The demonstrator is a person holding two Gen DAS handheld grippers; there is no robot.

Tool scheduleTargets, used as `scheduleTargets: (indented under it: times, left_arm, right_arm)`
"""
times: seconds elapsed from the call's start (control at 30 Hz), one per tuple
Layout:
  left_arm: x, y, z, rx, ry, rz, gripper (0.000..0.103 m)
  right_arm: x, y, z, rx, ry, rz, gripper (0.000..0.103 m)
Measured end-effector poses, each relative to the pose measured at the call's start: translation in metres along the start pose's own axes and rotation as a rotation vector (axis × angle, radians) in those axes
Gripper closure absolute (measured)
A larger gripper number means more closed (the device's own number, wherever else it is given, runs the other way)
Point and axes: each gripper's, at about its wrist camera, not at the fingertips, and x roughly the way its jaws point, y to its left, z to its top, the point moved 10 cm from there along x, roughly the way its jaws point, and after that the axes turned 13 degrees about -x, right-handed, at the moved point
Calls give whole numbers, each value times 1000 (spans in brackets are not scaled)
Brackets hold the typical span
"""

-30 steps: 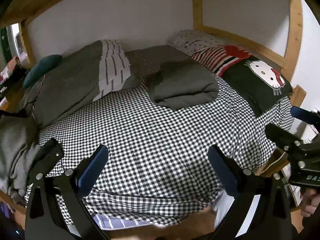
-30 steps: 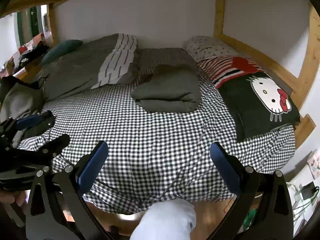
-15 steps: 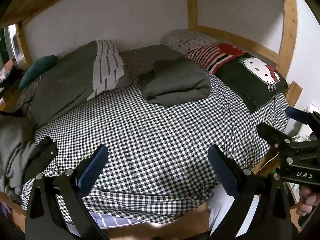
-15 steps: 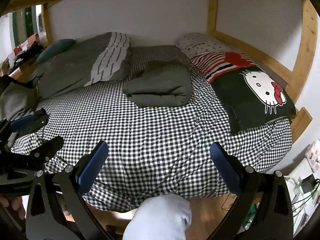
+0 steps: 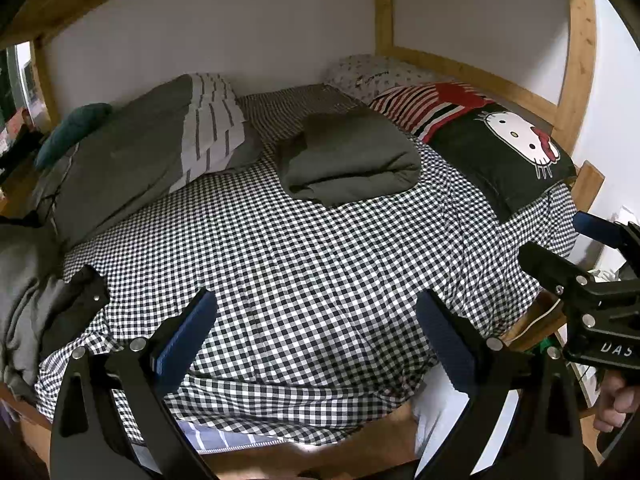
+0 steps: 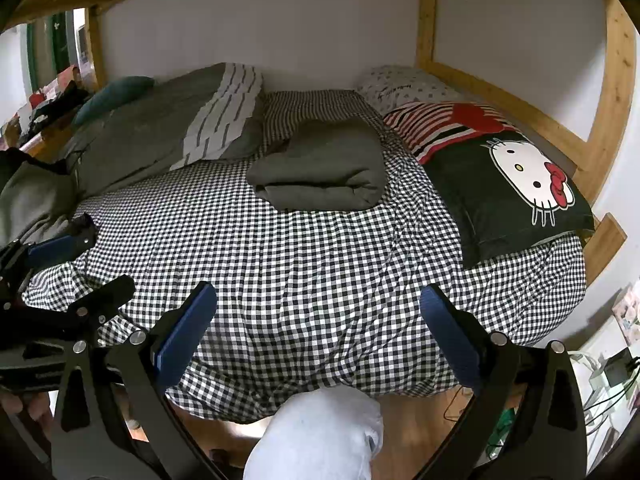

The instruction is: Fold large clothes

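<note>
A folded dark grey garment [image 5: 352,160] [image 6: 320,168] lies on the checked bedsheet [image 5: 300,264] [image 6: 312,264] toward the back of the bed. A crumpled grey garment [image 5: 24,288] [image 6: 28,200] is heaped at the bed's left edge. My left gripper [image 5: 316,328] [image 6: 76,264] hangs open over the front of the bed, nothing between its blue pads. My right gripper [image 6: 318,320] [image 5: 560,240] is open too, held to the right of the left one, also empty. Both stand well short of the folded garment.
A grey striped duvet [image 5: 152,152] and a teal cushion [image 5: 72,128] lie at the back left. A black cat-face pillow [image 6: 516,184], a red striped pillow [image 6: 444,124] and a white patterned pillow [image 6: 404,84] line the right. Wooden bunk posts [image 6: 426,12] frame the bed. A person's pale trouser knee [image 6: 320,432] is below.
Both grippers have drawn back and shifted a little, so the bed sits slightly lower and farther in view. Both stay open and empty.
</note>
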Motion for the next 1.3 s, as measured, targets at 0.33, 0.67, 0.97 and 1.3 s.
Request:
scheduleTargets:
  times: [0.33,0.67,0.97,1.3]
  left_arm:
    - [2,-2,-2,10,11,-1,4]
    - [4,-5,-4,22,19,-8,4]
    - [7,-3,-7,24,26,10,4]
    - [6,-8,-10,8,50,-42,6]
  right_arm:
    - [-1,-3,0,5,-5,-2,3]
    - [0,-2,-1,2,-3,-2,3]
    - [0,-3,-2,14,-10,-4,3]
    - [3,-4,-6,28,-7,-2,3]
